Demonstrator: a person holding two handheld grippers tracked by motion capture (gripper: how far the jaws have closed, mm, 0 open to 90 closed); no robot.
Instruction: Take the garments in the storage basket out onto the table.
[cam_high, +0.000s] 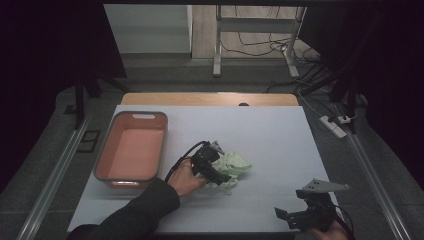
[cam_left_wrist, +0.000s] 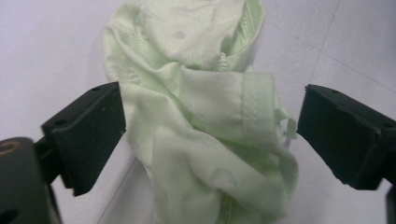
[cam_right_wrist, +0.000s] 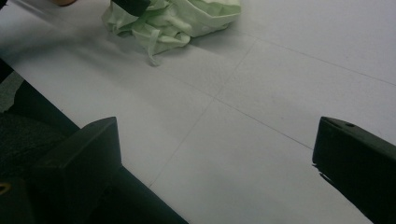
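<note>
My left gripper (cam_left_wrist: 210, 135) has its jaws spread wide, one on each side of a crumpled pale green cloth (cam_left_wrist: 205, 116); the left jaw touches the fabric's edge, the right one stands just clear of it. The cloth lies bunched on the white table (cam_high: 270, 135), right under and ahead of this gripper (cam_high: 212, 162). Off to that gripper's left sits a salmon-pink bin (cam_high: 131, 147) with a grey rim, near but apart. My right gripper (cam_right_wrist: 215, 154) hovers with its jaws wide apart over bare tabletop, the cloth (cam_right_wrist: 173, 18) well ahead of it, near the table's near edge (cam_high: 300, 215).
</note>
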